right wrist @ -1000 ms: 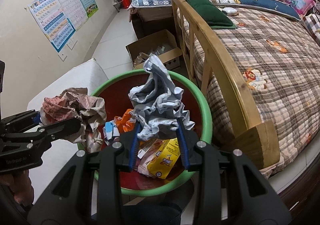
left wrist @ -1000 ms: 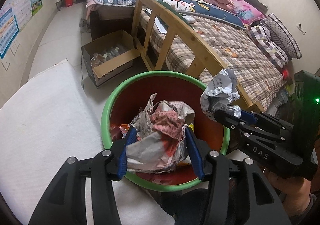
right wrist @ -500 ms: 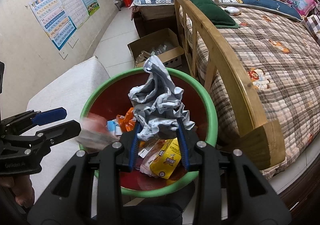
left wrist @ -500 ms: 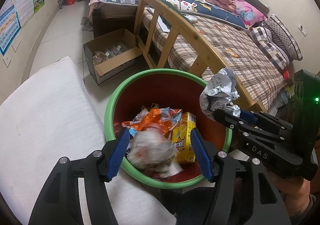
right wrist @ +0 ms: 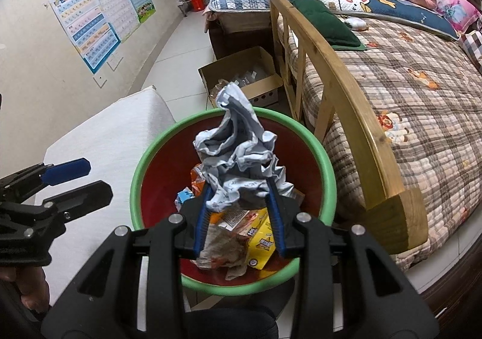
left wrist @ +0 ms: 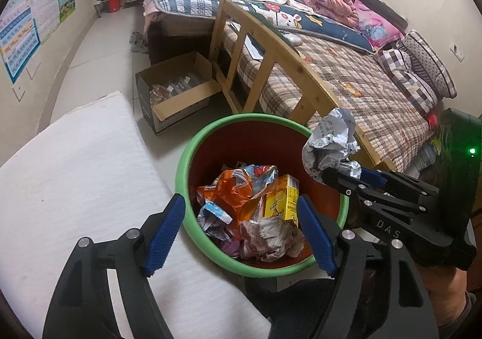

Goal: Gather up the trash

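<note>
My left gripper (left wrist: 238,230) is opening, fingers apart with nothing between them, above the green-rimmed bin (left wrist: 192,144). My right gripper (right wrist: 241,209) is clamping a crumpled grey paper wad (right wrist: 238,158) over the bin. Risk: the wad is snagging on my fingers or bouncing off the rim. The wooden bed frame (right wrist: 337,92) is crowding the right side; a cardboard box (left wrist: 180,98) is sitting behind.

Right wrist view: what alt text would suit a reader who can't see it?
The right gripper pinches a crumpled grey-white paper wad above a green-rimmed red bin holding a yellow carton and wrappers. At left, the left gripper is opening, empty, over a white mat; a plaid-quilted wooden bed stands right.
</note>
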